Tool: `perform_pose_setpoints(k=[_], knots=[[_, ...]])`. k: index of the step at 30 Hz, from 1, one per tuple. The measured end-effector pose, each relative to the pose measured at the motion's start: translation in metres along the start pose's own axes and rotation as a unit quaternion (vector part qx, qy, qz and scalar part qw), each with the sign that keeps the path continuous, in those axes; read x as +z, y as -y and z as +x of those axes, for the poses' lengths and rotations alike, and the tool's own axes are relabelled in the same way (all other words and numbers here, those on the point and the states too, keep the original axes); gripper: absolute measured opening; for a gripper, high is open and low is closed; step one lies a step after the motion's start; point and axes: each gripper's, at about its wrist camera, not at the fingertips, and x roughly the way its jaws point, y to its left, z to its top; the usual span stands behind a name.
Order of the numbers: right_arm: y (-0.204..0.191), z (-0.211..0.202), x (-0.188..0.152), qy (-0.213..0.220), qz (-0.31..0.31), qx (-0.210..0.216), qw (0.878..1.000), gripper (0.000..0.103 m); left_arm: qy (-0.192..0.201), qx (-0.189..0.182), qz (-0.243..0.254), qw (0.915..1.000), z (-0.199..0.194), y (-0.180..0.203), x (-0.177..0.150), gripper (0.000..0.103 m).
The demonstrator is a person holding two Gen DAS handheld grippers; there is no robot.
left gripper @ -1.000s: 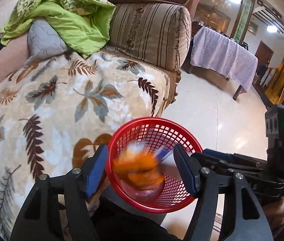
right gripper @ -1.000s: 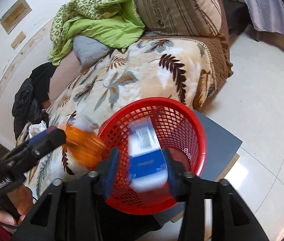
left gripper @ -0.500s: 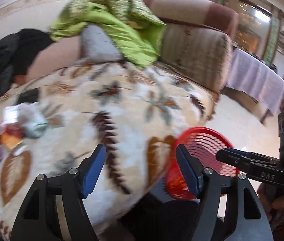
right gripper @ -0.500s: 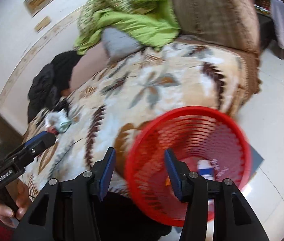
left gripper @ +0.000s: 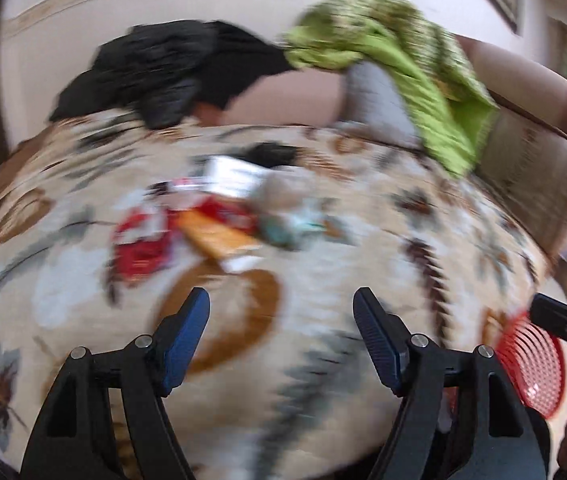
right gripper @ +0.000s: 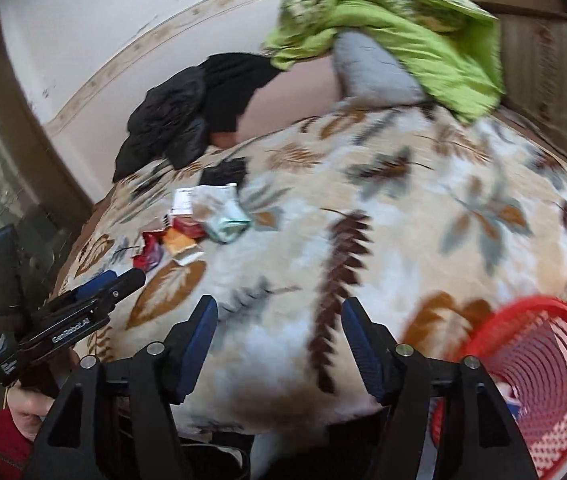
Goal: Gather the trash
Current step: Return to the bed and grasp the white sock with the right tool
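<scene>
Trash pile lies ahead of both wide-open, empty tools.

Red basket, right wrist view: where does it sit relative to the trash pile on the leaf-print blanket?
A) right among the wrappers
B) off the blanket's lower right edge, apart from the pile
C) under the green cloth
B: the red basket sits at lower right, while the trash pile lies far left on the leaf-print blanket.
</scene>
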Motion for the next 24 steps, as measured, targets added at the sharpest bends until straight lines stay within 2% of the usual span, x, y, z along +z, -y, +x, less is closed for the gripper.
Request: perform_pose_setpoints(k=[4, 8, 13, 17, 19, 20, 21, 24], knots=[[-0.032, 0.046, 0.022, -0.011, -0.030, 0.009, 0.999, 0.075, 0.002, 0.040, -0.070, 0.9967, 0.012, -0.063, 0.006, 0.074], [-0.060, 0.097, 0.043, -0.025, -0.049, 0.010, 0.998, 0.076, 0.001, 0.054, -0.120, 0.9913, 0.020, -0.100, 0.009, 0.074], [-0.090, 0.158, 0.069, -0.018, -0.076, -0.013, 0.997, 0.076, 0.010, 0.081, -0.134, 0.9877, 0.030, -0.120, 0.017, 0.077], [-0.099, 0.194, 0.076, -0.007, -0.087, -0.029, 0.996, 0.075, 0.004, 0.079, -0.133, 0.9879, 0.044, -0.126, 0.024, 0.079], [-0.095, 0.207, 0.076, -0.009, -0.085, -0.040, 0.996, 0.052, 0.004, 0.077, -0.123, 0.9894, 0.052, -0.124, 0.031, 0.079], [-0.092, 0.211, 0.076, -0.018, -0.080, -0.031, 0.996, 0.023, 0.006, 0.080, -0.115, 0.9901, 0.057, -0.122, 0.035, 0.080], [-0.090, 0.214, 0.077, -0.025, -0.076, -0.027, 0.996, 0.016, 0.007, 0.080, -0.110, 0.9907, 0.060, -0.122, 0.038, 0.080], [-0.087, 0.203, 0.080, -0.006, -0.078, -0.021, 0.997, 0.013, 0.007, 0.088, -0.083, 0.9926, 0.076, -0.113, 0.049, 0.080]])
